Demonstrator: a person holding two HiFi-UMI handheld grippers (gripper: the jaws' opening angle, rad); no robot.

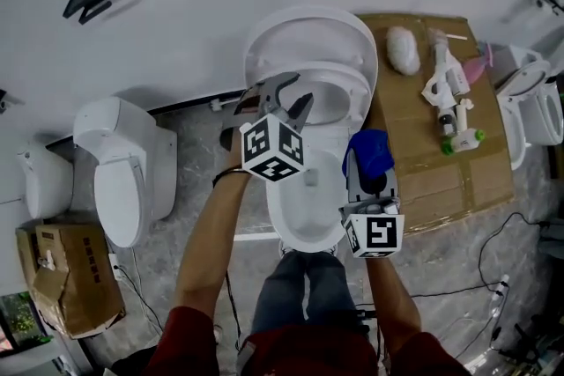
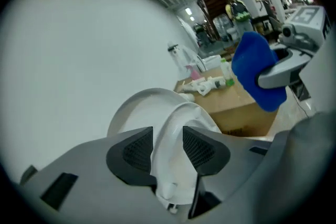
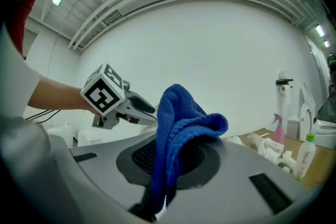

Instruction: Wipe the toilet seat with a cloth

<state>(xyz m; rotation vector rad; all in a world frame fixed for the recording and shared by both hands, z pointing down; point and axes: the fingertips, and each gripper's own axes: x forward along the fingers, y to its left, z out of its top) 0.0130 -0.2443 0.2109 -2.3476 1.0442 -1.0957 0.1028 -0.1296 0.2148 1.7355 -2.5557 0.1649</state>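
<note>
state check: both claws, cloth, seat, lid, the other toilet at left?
left claw: open, seat edge between its jaws, not clamped
right claw: shut on the blue cloth
blue cloth: bunched, held in the air
toilet seat: raised
toilet lid: raised, behind the seat
toilet at left: lid down

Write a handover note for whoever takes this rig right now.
Left gripper: open, with the rim of the raised toilet seat between its jaws, not visibly clamped.
Right gripper: shut on the blue cloth, held clear of the seat by the right edge of the bowl.
Lid: up, against the wall.
Done: cloth in hand, seat up off the bowl.
Left: wipe the seat. The cloth is not touching it yet.
</note>
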